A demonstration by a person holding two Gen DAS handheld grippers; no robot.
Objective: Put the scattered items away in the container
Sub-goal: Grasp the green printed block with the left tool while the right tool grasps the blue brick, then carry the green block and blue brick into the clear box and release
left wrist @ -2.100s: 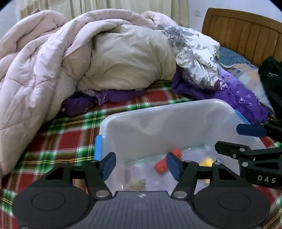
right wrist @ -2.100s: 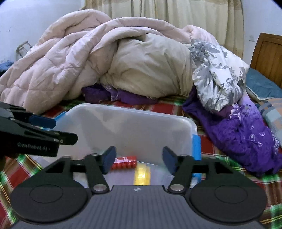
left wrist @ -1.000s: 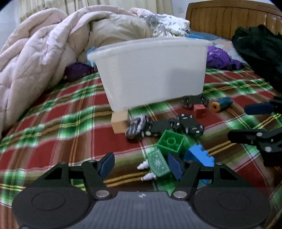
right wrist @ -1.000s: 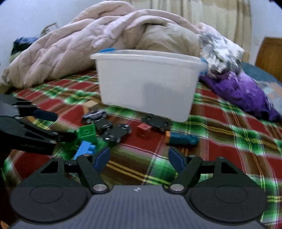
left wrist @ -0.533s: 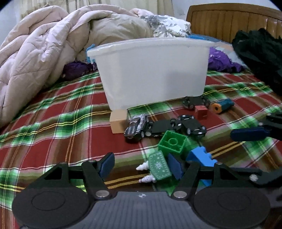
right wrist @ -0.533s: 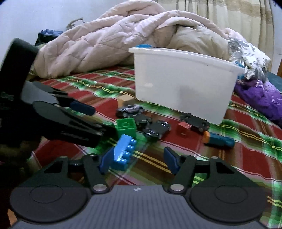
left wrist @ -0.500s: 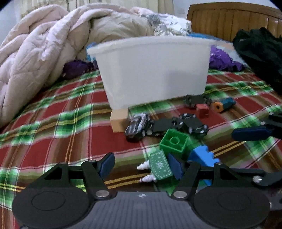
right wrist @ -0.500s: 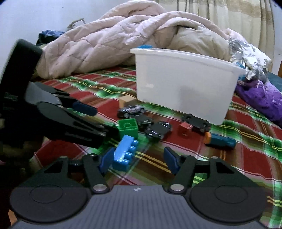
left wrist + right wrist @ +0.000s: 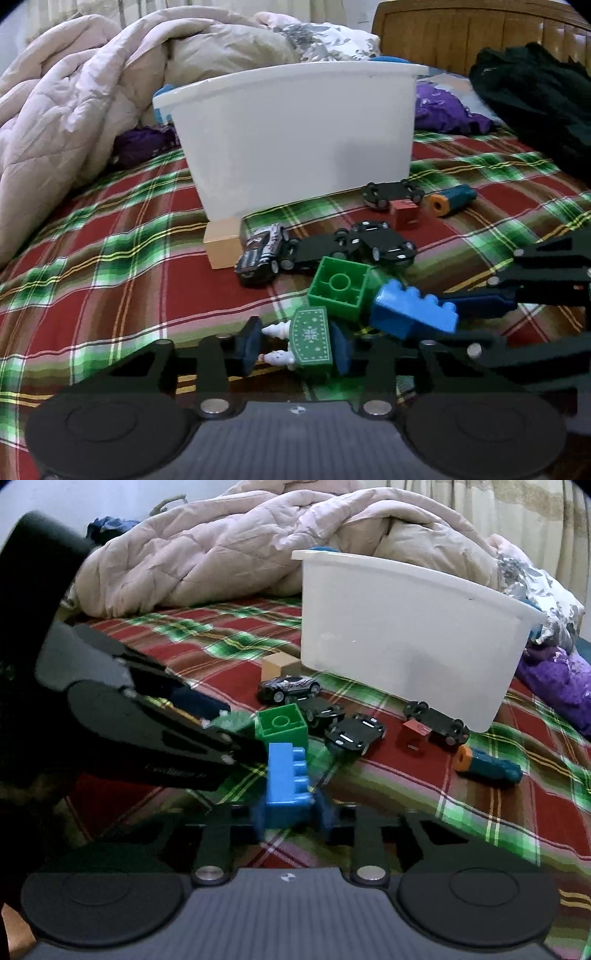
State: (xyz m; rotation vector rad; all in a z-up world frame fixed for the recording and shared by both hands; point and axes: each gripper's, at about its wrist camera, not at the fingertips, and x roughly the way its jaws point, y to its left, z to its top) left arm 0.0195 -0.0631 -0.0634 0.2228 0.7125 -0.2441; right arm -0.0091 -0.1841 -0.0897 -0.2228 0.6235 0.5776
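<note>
A white plastic tub stands on the plaid bedspread; it also shows in the right wrist view. Toys lie in front of it. My left gripper is closed around a green patterned figure with white feet. My right gripper is shut on a blue toy brick, also seen in the left wrist view. A green brick lies just beyond both.
Several toy cars, a wooden block, a small red block and a teal cylinder with an orange end lie by the tub. A rumpled quilt is behind, black clothing at right.
Both grippers have come down from above the tub to the toys and closed: the left around the green figure, the right on the blue brick.
</note>
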